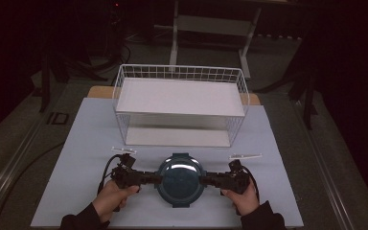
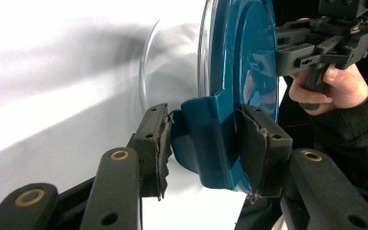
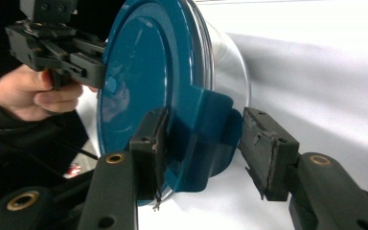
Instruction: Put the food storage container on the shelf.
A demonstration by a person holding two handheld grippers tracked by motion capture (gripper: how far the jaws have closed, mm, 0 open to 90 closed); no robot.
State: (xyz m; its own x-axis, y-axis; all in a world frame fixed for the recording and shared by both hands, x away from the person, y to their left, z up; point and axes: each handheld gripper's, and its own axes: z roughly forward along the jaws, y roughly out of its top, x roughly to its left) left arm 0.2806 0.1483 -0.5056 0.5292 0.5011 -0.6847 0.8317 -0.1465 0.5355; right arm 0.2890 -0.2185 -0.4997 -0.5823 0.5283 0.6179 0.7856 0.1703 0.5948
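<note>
A round clear container with a teal lid (image 1: 179, 179) lies on the table near its front edge, between my two grippers. My left gripper (image 1: 158, 179) comes in from the left, and both its pads press on the lid's left clip tab (image 2: 206, 139). My right gripper (image 1: 203, 180) comes in from the right and straddles the opposite clip tab (image 3: 206, 139). One pad (image 3: 154, 143) lies against the lid's top, while the other pad (image 3: 263, 148) stands just off the tab's edge. Each gripper view shows the other hand and its gripper across the lid.
A white wire basket (image 1: 179, 72) with a flat white shelf stands behind the container, at the middle of the pale blue table cover (image 1: 278, 191). Bare cover lies to both sides of my hands. Dark floor and a stand's legs lie beyond the table.
</note>
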